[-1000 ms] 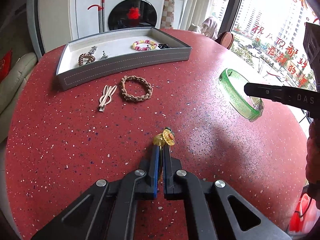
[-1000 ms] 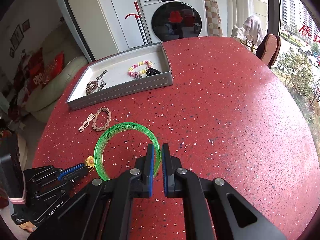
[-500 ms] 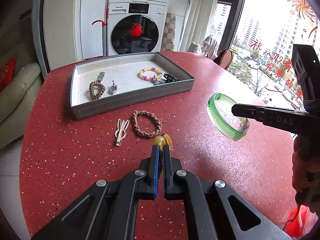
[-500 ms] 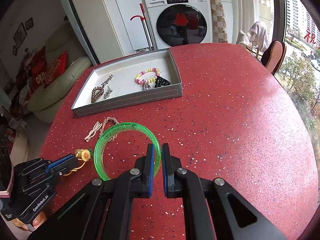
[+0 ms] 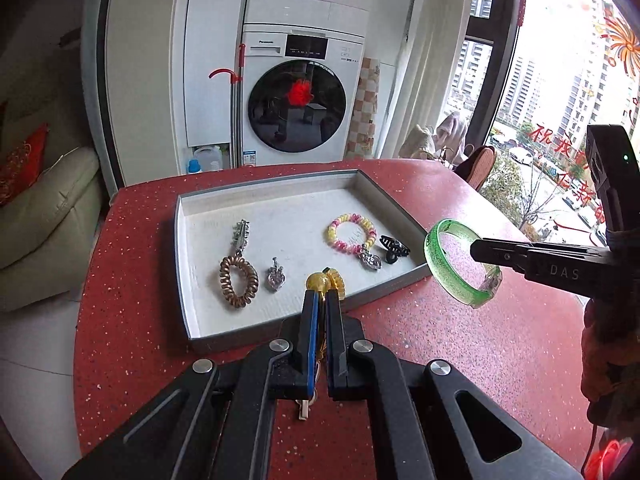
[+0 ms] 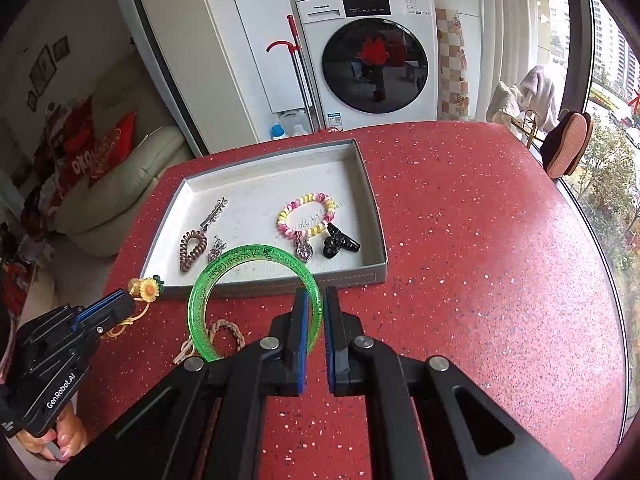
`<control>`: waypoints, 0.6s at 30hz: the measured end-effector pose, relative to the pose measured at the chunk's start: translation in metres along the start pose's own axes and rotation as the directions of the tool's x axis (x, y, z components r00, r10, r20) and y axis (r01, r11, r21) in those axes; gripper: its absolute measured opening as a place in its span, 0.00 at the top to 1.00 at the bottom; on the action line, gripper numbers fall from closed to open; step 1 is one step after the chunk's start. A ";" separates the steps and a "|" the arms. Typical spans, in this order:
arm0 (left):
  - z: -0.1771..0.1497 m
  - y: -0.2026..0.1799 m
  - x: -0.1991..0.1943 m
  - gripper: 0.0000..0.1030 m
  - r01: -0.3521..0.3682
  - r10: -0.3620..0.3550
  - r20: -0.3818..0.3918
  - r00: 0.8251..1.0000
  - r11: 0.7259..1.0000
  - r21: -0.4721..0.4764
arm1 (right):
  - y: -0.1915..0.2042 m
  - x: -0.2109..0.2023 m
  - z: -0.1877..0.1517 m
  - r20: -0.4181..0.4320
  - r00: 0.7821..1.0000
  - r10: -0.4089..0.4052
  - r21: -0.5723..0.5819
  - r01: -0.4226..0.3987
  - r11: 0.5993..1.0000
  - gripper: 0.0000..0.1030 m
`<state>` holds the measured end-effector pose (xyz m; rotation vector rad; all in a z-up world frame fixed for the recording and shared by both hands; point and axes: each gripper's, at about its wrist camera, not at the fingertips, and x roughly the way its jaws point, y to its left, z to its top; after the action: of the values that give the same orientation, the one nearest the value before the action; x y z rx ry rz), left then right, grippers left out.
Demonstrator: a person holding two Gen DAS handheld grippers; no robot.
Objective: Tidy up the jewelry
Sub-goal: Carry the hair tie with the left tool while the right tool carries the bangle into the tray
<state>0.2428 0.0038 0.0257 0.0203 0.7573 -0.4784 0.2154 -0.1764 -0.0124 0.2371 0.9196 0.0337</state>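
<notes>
My left gripper [image 5: 322, 294] is shut on a yellow flower hair tie [image 5: 326, 281] and holds it above the front rim of the grey tray [image 5: 182, 264]; it also shows in the right wrist view [image 6: 148, 289]. My right gripper [image 6: 316, 296] is shut on a green bangle [image 6: 256, 254], held above the table at the tray's front edge; the bangle also shows in the left wrist view [image 5: 448, 272]. The tray [image 6: 372, 204] holds a brown coil tie [image 5: 238, 282], a silver clip [image 5: 240, 234], a silver charm [image 5: 275, 278], a pink-yellow bracelet [image 5: 352, 236] and a black claw clip [image 5: 394, 248].
A braided brown bracelet [image 6: 230, 330] and a beige clip [image 6: 182, 354] lie on the red table [image 6: 480, 260] in front of the tray. A washing machine, a sofa and a window stand beyond the table.
Both grippers have risen and moved forward toward the tray with their items. The flower tie is now over the tray's front rim, the bangle near its front right corner.
</notes>
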 end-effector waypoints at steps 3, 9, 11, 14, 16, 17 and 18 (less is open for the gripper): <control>0.024 0.007 0.019 0.79 -0.028 0.028 0.006 1.000 1.000 -0.001 | -0.001 0.019 0.021 -0.008 1.000 -0.010 0.005 0.010 1.000 0.92; 0.052 0.017 0.062 0.79 -0.065 0.065 -0.010 0.998 0.998 -0.017 | -0.004 0.061 0.053 -0.032 0.999 -0.037 0.019 0.037 0.999 0.92; 0.056 0.018 0.078 0.79 -0.089 0.088 -0.020 0.996 0.996 -0.007 | -0.005 0.075 0.059 -0.042 0.998 -0.049 0.016 0.050 0.999 0.92; 0.058 0.023 0.100 0.79 -0.102 0.102 -0.046 0.994 0.995 -0.012 | -0.007 0.094 0.063 -0.058 0.996 -0.062 0.017 0.063 0.998 0.92; 0.057 0.027 0.112 0.79 -0.110 0.108 -0.063 0.992 0.994 -0.023 | -0.007 0.105 0.064 -0.067 0.995 -0.067 0.017 0.068 0.998 0.92; 0.056 0.028 0.118 0.79 -0.113 0.111 -0.071 0.991 0.993 -0.027 | -0.007 0.109 0.064 -0.071 0.995 -0.070 0.015 0.071 0.997 0.92; 0.054 0.030 0.123 0.79 -0.118 0.116 -0.079 0.990 0.993 -0.028 | -0.007 0.114 0.065 -0.075 0.995 -0.072 0.014 0.073 0.997 0.92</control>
<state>0.3675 -0.0300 -0.0206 0.0526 0.8350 -0.3549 0.3360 -0.1811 -0.0653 0.2189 1.0022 -0.0323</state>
